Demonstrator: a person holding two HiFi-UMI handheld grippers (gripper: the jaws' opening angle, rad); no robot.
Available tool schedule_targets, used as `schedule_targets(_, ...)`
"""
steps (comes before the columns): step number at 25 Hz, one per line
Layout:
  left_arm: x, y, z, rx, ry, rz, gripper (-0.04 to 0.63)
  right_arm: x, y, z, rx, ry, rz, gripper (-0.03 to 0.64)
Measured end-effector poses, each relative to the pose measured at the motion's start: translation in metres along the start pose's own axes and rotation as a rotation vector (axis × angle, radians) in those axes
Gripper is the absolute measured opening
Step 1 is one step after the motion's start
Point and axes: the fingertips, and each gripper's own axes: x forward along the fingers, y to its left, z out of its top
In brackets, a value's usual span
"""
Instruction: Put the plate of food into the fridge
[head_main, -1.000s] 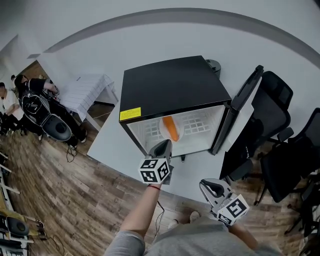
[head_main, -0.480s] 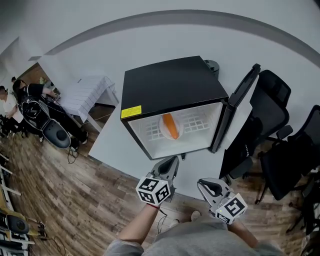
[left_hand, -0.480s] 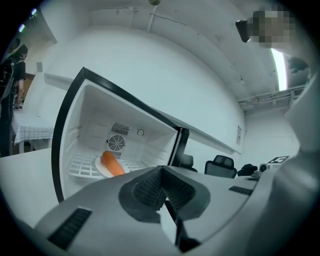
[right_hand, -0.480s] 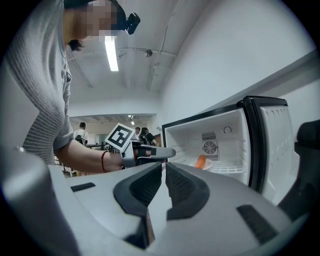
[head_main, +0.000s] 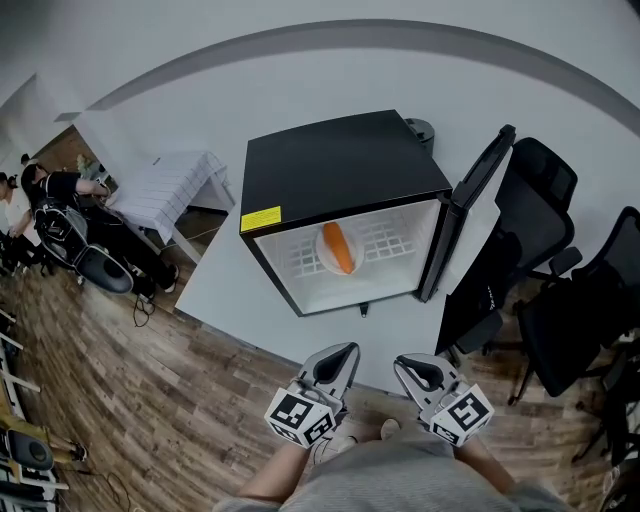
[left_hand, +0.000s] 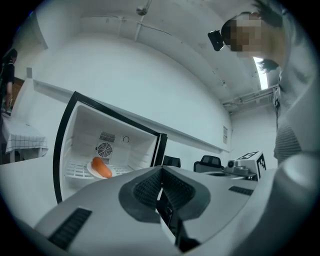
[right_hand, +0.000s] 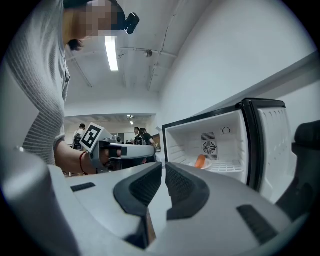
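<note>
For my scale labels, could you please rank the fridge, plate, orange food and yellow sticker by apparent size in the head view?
1. black box-shaped fridge
2. round white plate
3. oblong orange food and rectangular yellow sticker: look alike

The person wears a grey ribbed knit top (head_main: 400, 478), a thin red band (right_hand: 81, 161) round the left wrist and a small black camera (right_hand: 131, 21) on the head. The left gripper (head_main: 344, 352) and right gripper (head_main: 404, 364) are smooth grey shells with dark ribbed pads (left_hand: 147, 190) lining the jaws. The left cube (head_main: 300, 416) and right cube (head_main: 462, 414) are white with black square markers.
</note>
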Motion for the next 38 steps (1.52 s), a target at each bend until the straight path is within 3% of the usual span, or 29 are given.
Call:
schedule_targets(5, -0.011, -0.018, -0.005, 0.004, 0.003, -0.023, 0.011, 0.001, 0.003, 0.001, -0.001, -0.004, 0.000, 0.015)
schedule_targets(12, -0.027, -0.028, -0.006, -0.045, -0.019, -0.033, 0.011, 0.001, 0.008, 0.004, -0.008, -0.011, 0.001, 0.015)
schedule_targets(34, -0.037, -0.036, -0.016, -0.025, 0.006, -0.070, 0.011, 0.008, 0.027, 0.006, -0.080, 0.000, 0.007, 0.015)
schedule_targets(38, -0.035, -0.036, -0.018, -0.031, 0.014, -0.071, 0.011, 0.008, 0.036, 0.002, -0.113, 0.047, 0.050, 0.015)
